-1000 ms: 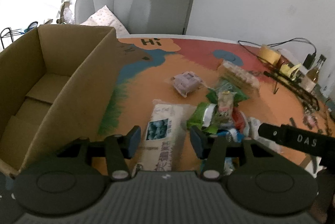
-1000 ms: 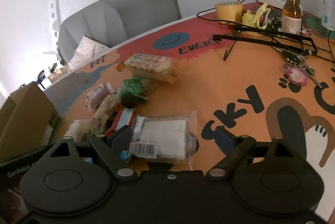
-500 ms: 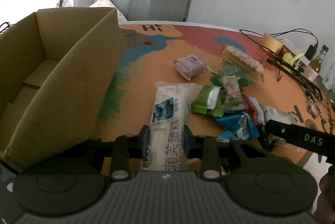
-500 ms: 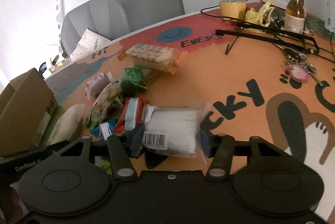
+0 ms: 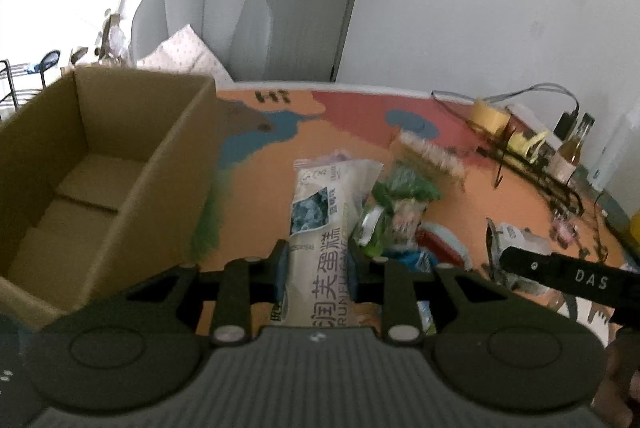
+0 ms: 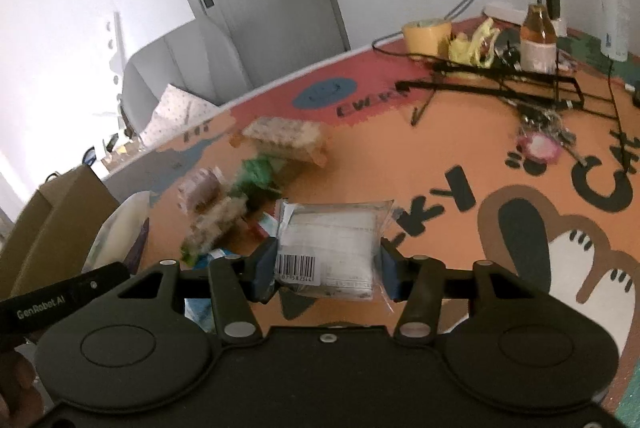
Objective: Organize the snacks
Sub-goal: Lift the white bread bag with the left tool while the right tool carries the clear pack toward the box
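My left gripper [image 5: 316,268] is shut on a long white cake packet [image 5: 320,212] with blue print, held lifted above the table. An open cardboard box [image 5: 120,164] stands to its left, with nothing visible inside. My right gripper [image 6: 326,270] is shut on a clear packet [image 6: 332,244] with white contents and a barcode, held above the table. A pile of snacks lies between them: green packets [image 5: 396,212], a purple packet [image 6: 200,188] and a wafer pack [image 6: 284,136]. The box also shows in the right wrist view [image 6: 52,224].
The table carries a colourful printed mat [image 6: 400,164]. At its far side lie a black wire rack [image 6: 500,84], a bottle [image 6: 538,36], a yellow tape roll [image 6: 426,34], keys [image 6: 540,144] and cables. A grey chair [image 5: 204,24] stands behind the table.
Both grippers closed on their packets and lifted them off the table. The left one has tilted up, with the box still at its left.
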